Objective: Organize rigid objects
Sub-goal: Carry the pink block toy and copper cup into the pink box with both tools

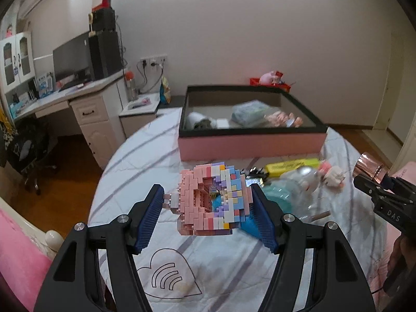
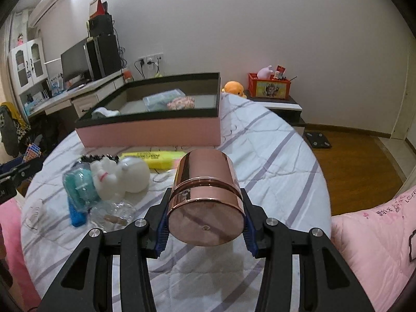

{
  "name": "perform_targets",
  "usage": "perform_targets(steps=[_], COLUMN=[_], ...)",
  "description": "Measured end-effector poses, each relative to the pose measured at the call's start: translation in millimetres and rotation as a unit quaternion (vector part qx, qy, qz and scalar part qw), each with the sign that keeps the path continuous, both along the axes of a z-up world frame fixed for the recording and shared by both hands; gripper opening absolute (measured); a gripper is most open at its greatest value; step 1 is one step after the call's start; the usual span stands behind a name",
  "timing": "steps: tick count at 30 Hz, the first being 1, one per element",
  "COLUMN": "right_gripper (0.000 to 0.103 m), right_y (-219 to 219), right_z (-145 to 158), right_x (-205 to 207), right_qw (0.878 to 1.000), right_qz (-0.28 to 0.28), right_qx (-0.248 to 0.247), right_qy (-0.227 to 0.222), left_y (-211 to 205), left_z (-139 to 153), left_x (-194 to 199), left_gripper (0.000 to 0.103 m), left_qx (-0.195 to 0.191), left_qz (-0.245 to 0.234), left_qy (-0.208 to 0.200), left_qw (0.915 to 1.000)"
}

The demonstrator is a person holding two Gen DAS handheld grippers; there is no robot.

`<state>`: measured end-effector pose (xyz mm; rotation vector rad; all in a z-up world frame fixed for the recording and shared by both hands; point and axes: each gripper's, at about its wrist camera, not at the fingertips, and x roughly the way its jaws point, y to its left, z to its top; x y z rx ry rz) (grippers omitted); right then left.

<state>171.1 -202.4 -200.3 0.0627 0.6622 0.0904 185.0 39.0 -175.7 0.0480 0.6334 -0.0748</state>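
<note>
- The left gripper (image 1: 206,204) is clamped on a pink and pastel brick model (image 1: 214,200); its two blue pads press the model from both sides and hold it above the bed (image 1: 145,161), clear of the bedcover.
- The right gripper (image 2: 205,227) is clamped on a copper-coloured round tin (image 2: 205,197); the tin lies tilted between the blue pads, with its flat end toward the camera, and it does not touch the bed.
- In the left wrist view the same tin (image 1: 369,167) shows at the right edge, in the tips of the right gripper (image 1: 374,182).
- A pink box with a black rim (image 1: 251,144) stands on the bed near its far edge. Inside it lie a clear plastic case (image 2: 162,98), a small pink doll (image 1: 283,119) and a white and grey thing that is too blurred for me to name.
- Between the box and the grippers, a loose group rests on the striped bedcover: a yellow flat box (image 2: 156,157), a white plush toy (image 2: 109,179), a white ball-shaped thing (image 2: 136,174), a teal object (image 2: 78,188) and a clear plastic bottle (image 2: 114,212).
- The yellow flat box lies just beside the front wall of the pink box; the white plush toy touches the ball-shaped thing.
</note>
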Motion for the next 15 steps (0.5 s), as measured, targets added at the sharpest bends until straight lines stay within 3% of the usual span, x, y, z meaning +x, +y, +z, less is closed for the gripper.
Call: perform_targets(steps=[9, 15], right_gripper=[0.047, 0.048], right_y=[19.2, 33.4], right_z=[47.8, 65.9], right_x=[-19.7, -24.8], right_qw=[0.998, 0.995], right_qz=[0.027, 0.048], right_qx=[0.004, 0.003], right_qy=[-0.064, -0.086], left_y=[-12.3, -16.6], left_z=[47.4, 67.6], left_x=[-34.7, -45.6], left_gripper=[0.068, 0.068], left_qx=[0.02, 0.031], left_qz=[0.002, 0.002], left_qy=[-0.075, -0.104], left_qw=[0.997, 0.9941])
